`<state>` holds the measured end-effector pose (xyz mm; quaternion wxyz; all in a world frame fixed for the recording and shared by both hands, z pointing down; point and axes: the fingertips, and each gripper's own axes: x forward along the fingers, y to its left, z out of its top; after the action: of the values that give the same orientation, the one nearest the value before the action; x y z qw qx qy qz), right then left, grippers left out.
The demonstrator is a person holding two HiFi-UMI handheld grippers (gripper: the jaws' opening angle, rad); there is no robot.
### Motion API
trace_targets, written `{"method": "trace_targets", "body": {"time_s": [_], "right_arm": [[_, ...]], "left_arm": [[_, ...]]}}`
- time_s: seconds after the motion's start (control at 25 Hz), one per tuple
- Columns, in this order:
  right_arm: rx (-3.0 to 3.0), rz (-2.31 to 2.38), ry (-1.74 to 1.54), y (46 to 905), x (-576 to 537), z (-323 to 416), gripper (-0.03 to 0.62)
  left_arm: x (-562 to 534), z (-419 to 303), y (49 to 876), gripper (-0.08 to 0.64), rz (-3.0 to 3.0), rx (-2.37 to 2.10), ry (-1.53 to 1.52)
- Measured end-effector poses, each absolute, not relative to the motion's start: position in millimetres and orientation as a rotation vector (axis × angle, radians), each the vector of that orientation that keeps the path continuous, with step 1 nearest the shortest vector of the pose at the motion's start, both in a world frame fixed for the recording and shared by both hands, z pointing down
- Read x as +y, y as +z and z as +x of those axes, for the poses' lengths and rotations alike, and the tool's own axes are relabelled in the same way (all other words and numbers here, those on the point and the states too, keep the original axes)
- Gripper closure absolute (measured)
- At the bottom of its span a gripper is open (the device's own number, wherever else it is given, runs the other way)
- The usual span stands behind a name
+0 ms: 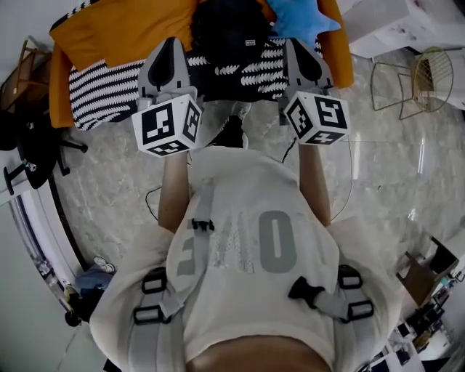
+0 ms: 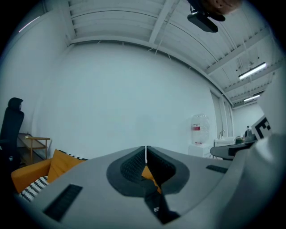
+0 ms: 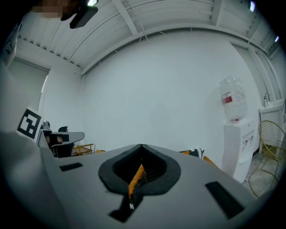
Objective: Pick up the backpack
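Observation:
The black backpack [image 1: 229,29] sits on the orange sofa [image 1: 109,33], against its back, in the head view. My left gripper [image 1: 173,43] points level at the sofa just left of the backpack, and my right gripper [image 1: 295,43] just right of it. Both are shut, with the tips meeting in the left gripper view [image 2: 145,150] and the right gripper view [image 3: 141,146]. Through the hollow under the left tips I see orange fabric and a dark shape with a small white label [image 2: 155,203]. I cannot tell whether either gripper touches the backpack.
A black-and-white striped blanket [image 1: 109,91] covers the sofa seat. A blue star cushion [image 1: 298,18] lies right of the backpack. A wire chair [image 1: 421,73] stands at the right, a black office chair [image 1: 29,138] at the left, and a water dispenser [image 3: 234,129] by the wall.

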<state>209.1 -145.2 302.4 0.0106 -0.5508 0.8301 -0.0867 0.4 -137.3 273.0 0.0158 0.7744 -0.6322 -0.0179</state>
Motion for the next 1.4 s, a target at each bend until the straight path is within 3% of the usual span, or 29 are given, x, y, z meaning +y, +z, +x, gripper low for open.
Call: {"method": "trace_targets", "body": {"time_s": [0.84, 0.92, 1.0, 1.08, 1.2, 1.4], "right_arm": [[2.560, -1.697, -0.172, 266, -169, 229, 0.584], [2.580, -1.652, -0.159, 257, -174, 225, 0.584], [2.610, -1.574, -0.195, 254, -180, 216, 0.332], [2.607, -1.529, -0.243, 253, -186, 211, 0.231], [2.608, -1.523, -0.287, 258, -196, 208, 0.210], [2.659, -1.524, -0.330, 274, -211, 204, 0.212]], "left_arm": [[-171, 15, 223, 0.535, 2.518, -1.971, -0.165], [-174, 13, 215, 0.491, 2.541, -1.950, -0.188], [-176, 13, 213, 0.356, 2.564, -1.916, -0.193], [-179, 13, 215, 0.279, 2.562, -1.892, -0.225], [-184, 9, 221, 0.238, 2.536, -1.889, -0.236], [-198, 2, 233, 0.238, 2.501, -1.926, -0.199]]}}
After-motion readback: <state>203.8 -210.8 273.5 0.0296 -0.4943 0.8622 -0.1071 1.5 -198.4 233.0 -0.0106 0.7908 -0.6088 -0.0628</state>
